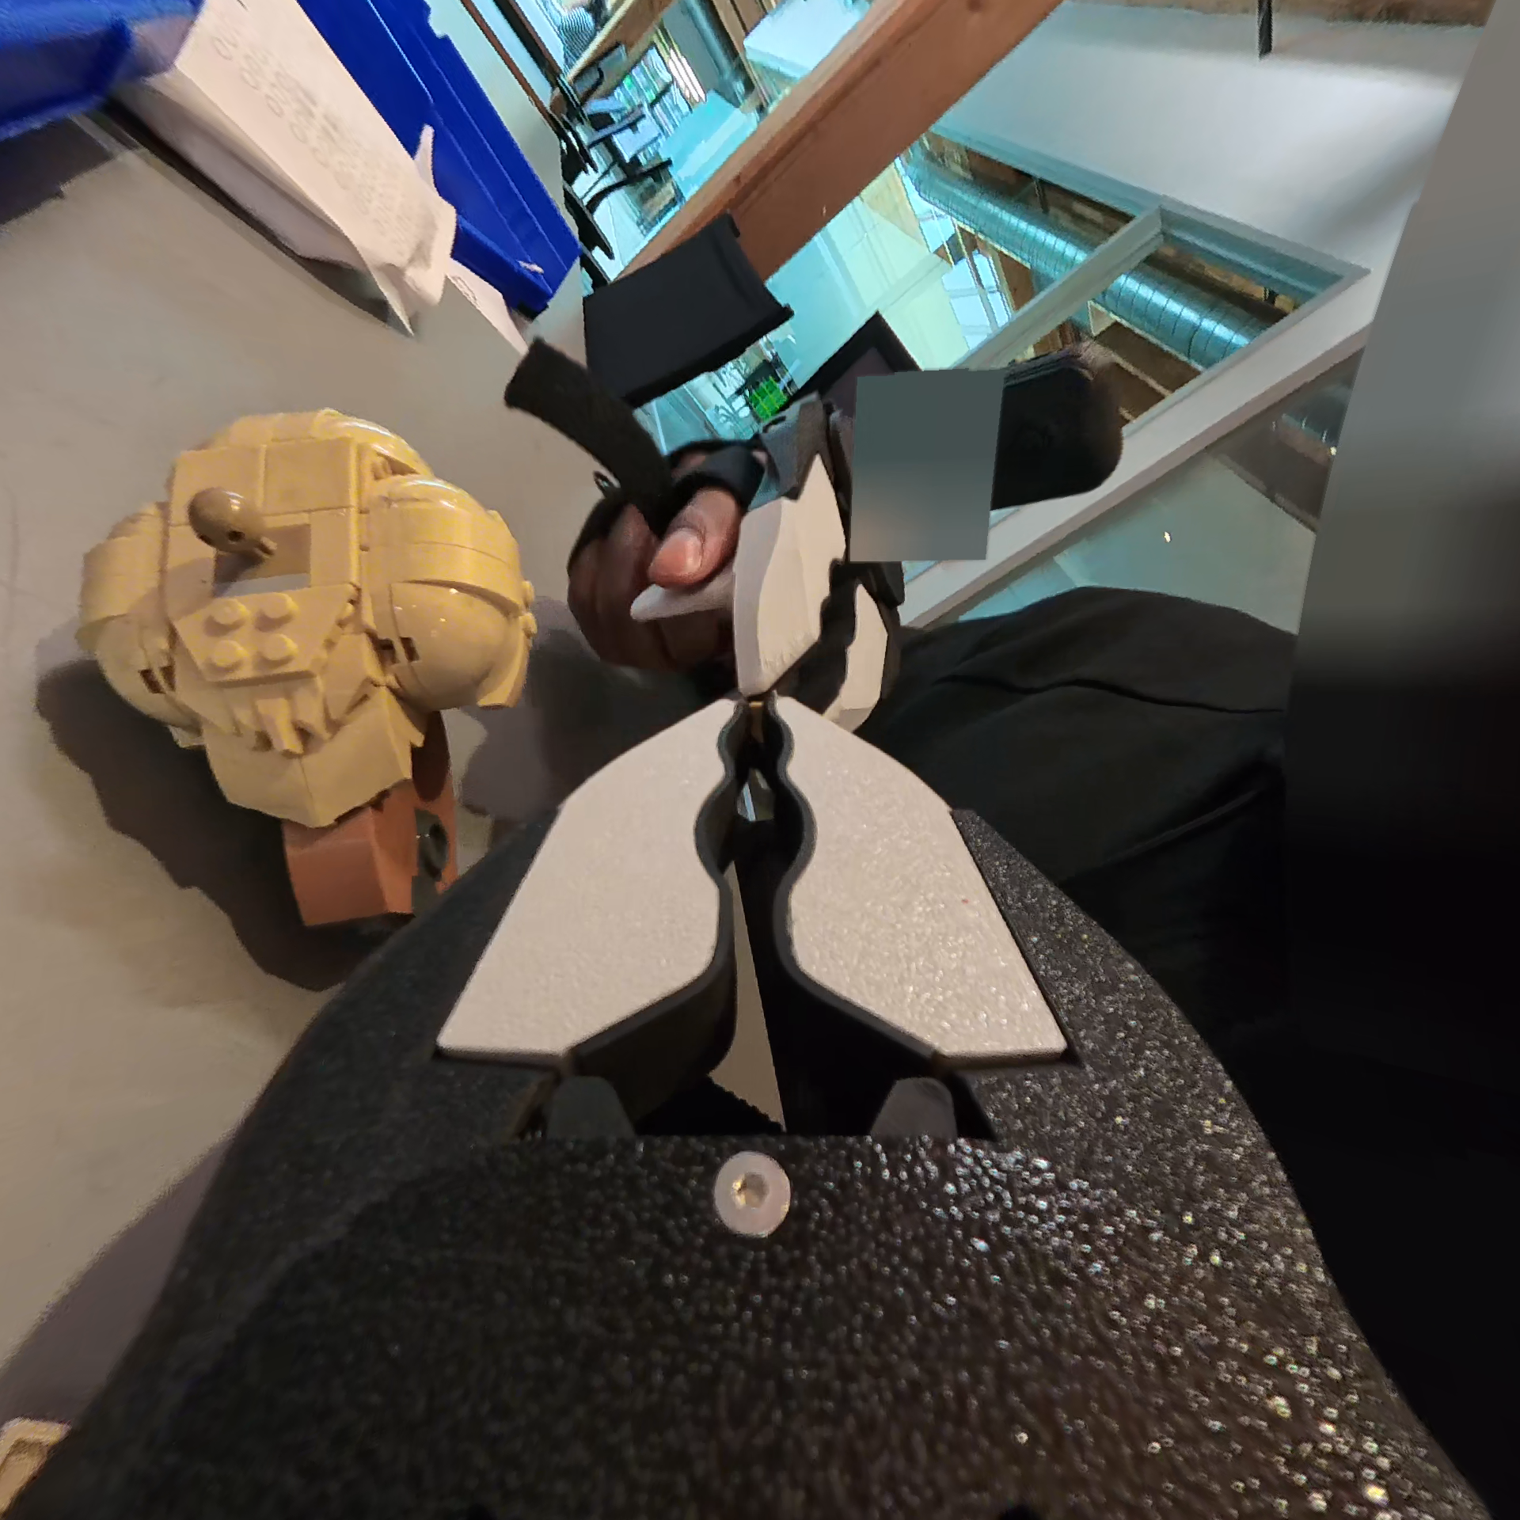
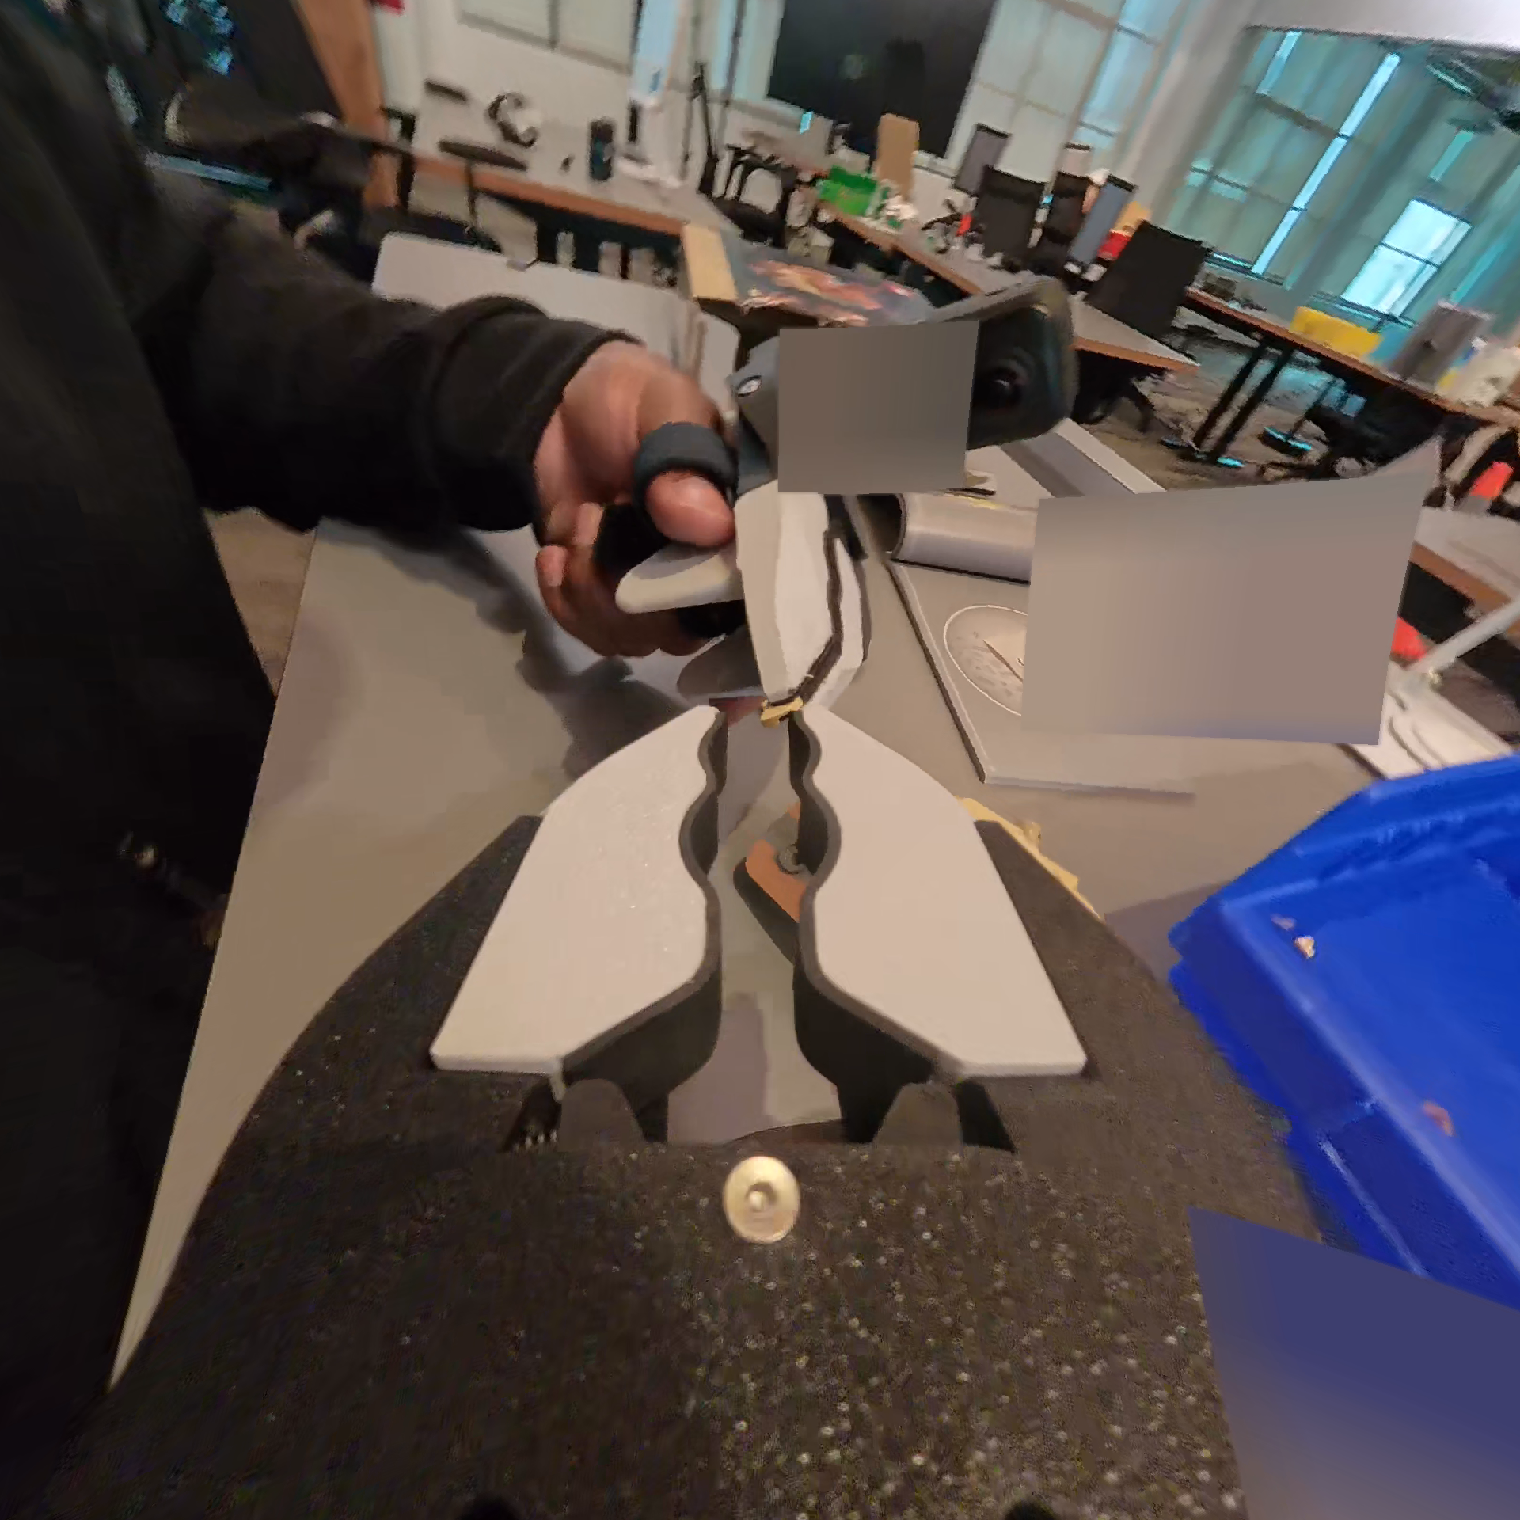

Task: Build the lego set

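Left gripper (image 1: 753, 715), nearest the lens, is clenched on a tiny tan plastic piece (image 2: 777, 712), pinched at its very fingertips above the grey table (image 1: 123, 946). The left hand (image 2: 633, 493), in a black sleeve, grips its handle with the thumb through a black loop and tilts it downward. The right gripper (image 2: 753, 724) meets it tip to tip with its jaws released and slightly apart, the piece just beside one fingertip. A tan brick-built model on a brown base (image 1: 304, 617) lies on the table nearby, and a blue plastic bin (image 2: 1357, 987) stands at the table's edge.
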